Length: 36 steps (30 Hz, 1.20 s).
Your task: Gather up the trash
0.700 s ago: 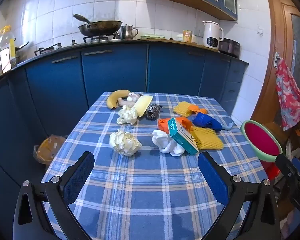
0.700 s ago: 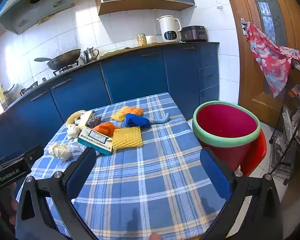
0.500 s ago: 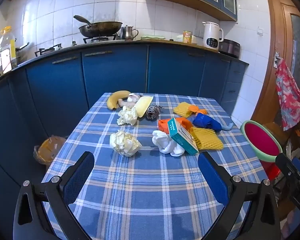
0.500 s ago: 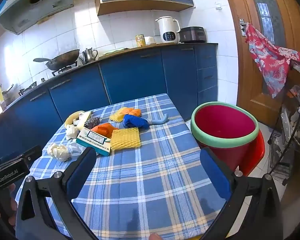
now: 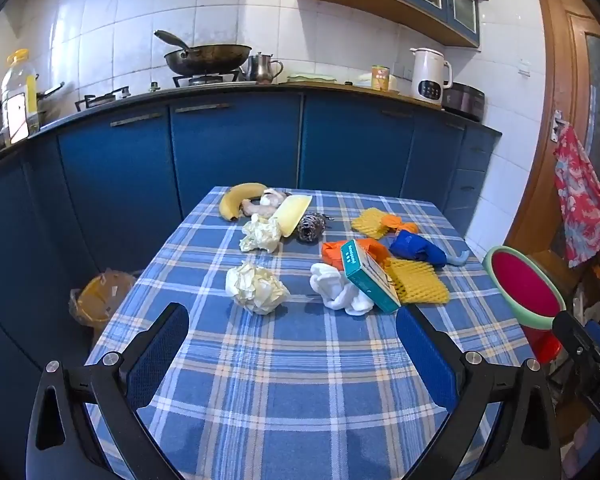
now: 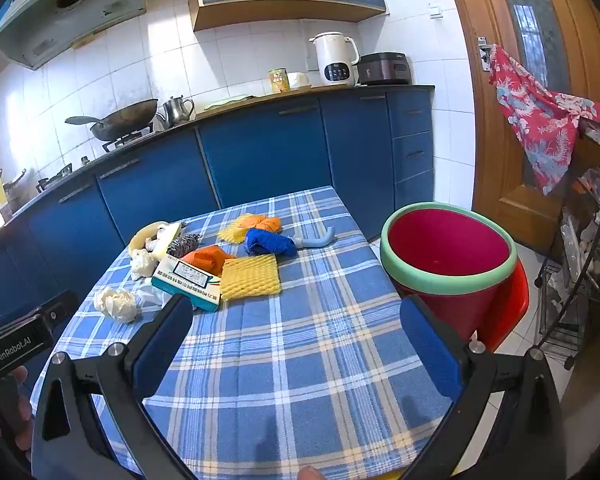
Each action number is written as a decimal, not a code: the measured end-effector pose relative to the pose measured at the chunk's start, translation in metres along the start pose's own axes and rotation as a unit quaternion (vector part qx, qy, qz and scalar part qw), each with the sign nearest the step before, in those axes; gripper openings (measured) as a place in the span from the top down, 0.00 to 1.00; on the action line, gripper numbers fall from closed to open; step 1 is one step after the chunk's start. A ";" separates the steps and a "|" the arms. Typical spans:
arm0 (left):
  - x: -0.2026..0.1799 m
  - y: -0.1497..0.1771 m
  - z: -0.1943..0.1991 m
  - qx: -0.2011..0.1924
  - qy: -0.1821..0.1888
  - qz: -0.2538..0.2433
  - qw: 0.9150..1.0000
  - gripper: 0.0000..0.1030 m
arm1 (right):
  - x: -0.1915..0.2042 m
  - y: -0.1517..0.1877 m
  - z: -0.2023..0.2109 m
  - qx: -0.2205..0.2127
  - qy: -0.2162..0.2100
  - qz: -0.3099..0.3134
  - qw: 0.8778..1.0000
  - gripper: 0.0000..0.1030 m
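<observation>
On the table (image 5: 284,364) with the blue checked cloth, the trash lies strewn across the far half: a crumpled paper ball (image 5: 256,288) nearest the left tool (image 5: 292,352), a second paper wad (image 5: 261,234) farther off at 12 o'clock from it, and a white crumpled rag (image 5: 340,292) just beside a teal carton (image 5: 370,276) at 1 o'clock. The red bin (image 6: 452,256) with the green rim stands off the table's edge at 2 o'clock from the right tool (image 6: 296,340). Both tools hang over bare cloth with jaws spread wide and nothing between them. To do this well, I would send the left tool straight at the near paper ball, jaws straddling it, and close gently, since crumpled paper gives; the right tool sits closer to the bin and suits the yellow foam net (image 6: 250,278) at its 11 o'clock. Against the earlier views almost nothing differs: the trash lies as it did, and only the right view's framing shifts slightly.
</observation>
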<state>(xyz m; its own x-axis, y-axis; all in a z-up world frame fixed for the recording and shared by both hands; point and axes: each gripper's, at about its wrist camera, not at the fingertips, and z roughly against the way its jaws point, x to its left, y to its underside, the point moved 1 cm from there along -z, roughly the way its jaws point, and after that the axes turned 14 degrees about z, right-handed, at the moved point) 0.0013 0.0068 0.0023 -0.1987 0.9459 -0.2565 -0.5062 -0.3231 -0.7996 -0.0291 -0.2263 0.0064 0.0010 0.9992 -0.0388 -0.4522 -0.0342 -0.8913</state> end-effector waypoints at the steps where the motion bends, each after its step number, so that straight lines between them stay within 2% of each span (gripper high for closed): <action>1: 0.001 0.000 0.000 0.000 -0.001 0.000 1.000 0.00 | 0.000 0.000 0.000 0.000 0.000 -0.001 1.000 0.01; 36: 0.005 -0.001 0.002 -0.006 -0.003 0.003 1.000 0.00 | 0.000 -0.001 0.002 -0.002 0.001 0.000 1.000 0.01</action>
<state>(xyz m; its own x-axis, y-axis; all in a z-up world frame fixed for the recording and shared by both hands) -0.0011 0.0119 0.0031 -0.2063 0.9438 -0.2581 -0.4954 -0.3282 -0.8043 -0.0307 -0.2262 0.0079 0.0024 0.9992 -0.0391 -0.4488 -0.0338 -0.8930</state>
